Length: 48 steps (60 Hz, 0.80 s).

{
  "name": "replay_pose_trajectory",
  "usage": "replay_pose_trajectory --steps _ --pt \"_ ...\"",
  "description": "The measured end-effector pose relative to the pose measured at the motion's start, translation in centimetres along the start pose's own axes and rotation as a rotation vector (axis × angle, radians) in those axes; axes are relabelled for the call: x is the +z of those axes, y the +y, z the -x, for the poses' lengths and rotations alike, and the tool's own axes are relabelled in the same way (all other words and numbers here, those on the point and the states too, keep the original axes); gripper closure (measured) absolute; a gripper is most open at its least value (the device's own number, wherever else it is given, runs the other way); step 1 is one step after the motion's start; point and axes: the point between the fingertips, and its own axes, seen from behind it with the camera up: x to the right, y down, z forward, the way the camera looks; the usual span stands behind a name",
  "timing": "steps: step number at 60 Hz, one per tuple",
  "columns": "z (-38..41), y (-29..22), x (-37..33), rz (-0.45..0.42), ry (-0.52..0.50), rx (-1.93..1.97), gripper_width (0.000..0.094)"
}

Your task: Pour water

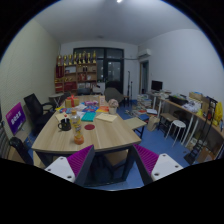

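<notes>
A wooden table (100,133) stands beyond my fingers, some way off. On its left part are a dark kettle-like vessel (64,124) and an orange cup or bottle (78,129), with several small items behind them. My gripper (114,149) is open and empty, its magenta pads (88,160) spread wide and well short of the table's near edge. No water is visible.
Black office chairs (38,104) stand left of the table. A white desk (182,104) with a monitor and a stool (178,126) are at the right. Shelves (78,72) line the back wall. A tripod (128,88) stands behind the table. The floor is blue.
</notes>
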Motion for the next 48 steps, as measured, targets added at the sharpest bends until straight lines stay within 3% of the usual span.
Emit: replay_pose_trajectory --steps 11,19,28,41,48 --pt "6.6 1.2 -1.1 -0.009 -0.006 0.012 0.0127" --pt "12.3 1.8 2.5 -0.011 -0.063 0.017 0.0128" --pt "17.5 2.1 11.0 -0.051 -0.137 0.003 0.0143" --pt "21.7 3.8 26.4 -0.055 -0.165 -0.017 0.0141" --pt "22.8 3.2 32.3 -0.104 -0.173 -0.017 0.0142"
